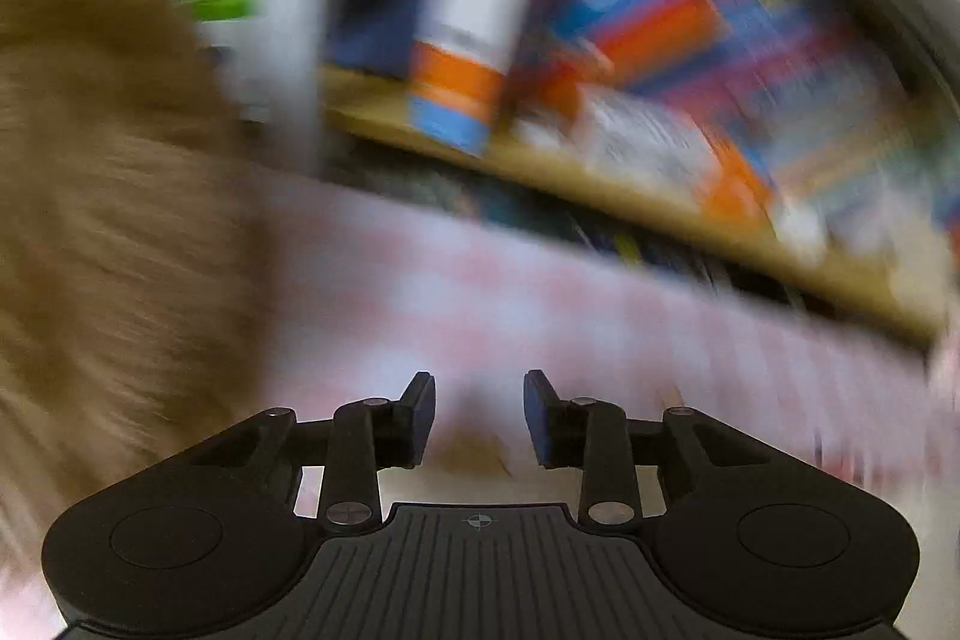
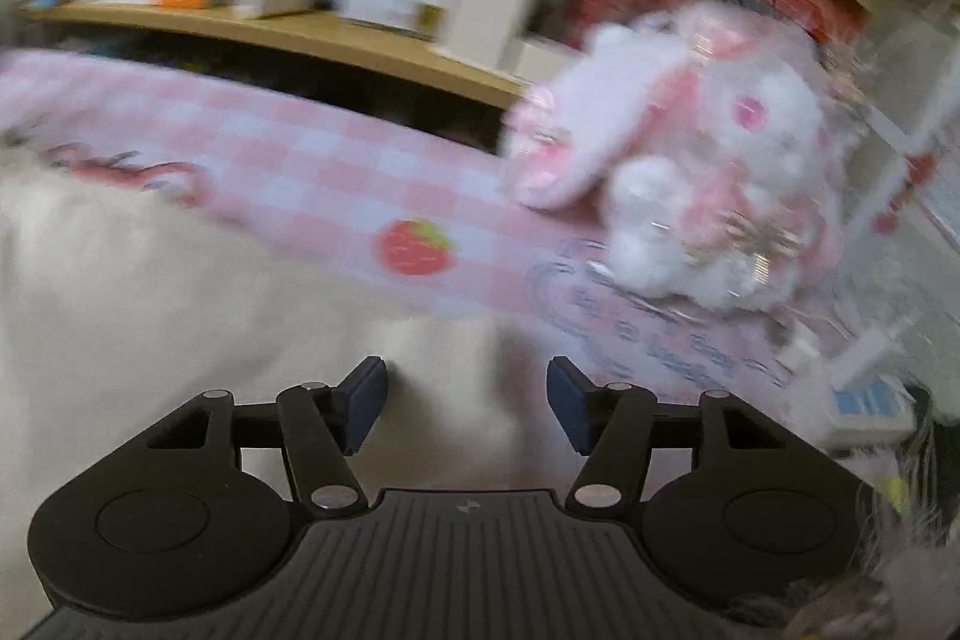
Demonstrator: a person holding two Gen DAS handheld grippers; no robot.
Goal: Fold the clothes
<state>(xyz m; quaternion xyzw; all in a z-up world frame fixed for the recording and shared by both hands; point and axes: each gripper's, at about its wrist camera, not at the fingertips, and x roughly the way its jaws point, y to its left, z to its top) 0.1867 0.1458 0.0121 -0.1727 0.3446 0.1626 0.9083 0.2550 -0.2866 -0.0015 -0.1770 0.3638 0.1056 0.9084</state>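
Hovering level, the left gripper [image 1: 479, 415] and right gripper [image 2: 467, 403] both gape wide, holding nothing. One cream garment [image 2: 180, 292] lies under the right tongs; one plush rabbit [image 2: 690, 160] sits ahead-right.

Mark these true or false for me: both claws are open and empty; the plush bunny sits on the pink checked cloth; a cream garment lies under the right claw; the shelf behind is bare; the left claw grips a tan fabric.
1. Both claws are open and empty. True: the left claw and right claw show a gap with nothing pinched.
2. The bunny sits on the checked cloth. True.
3. A cream garment lies under the right claw. True.
4. The shelf is bare. False: books and boxes crowd it.
5. The left claw grips the tan fabric. False: it lies off to the side, ungripped.
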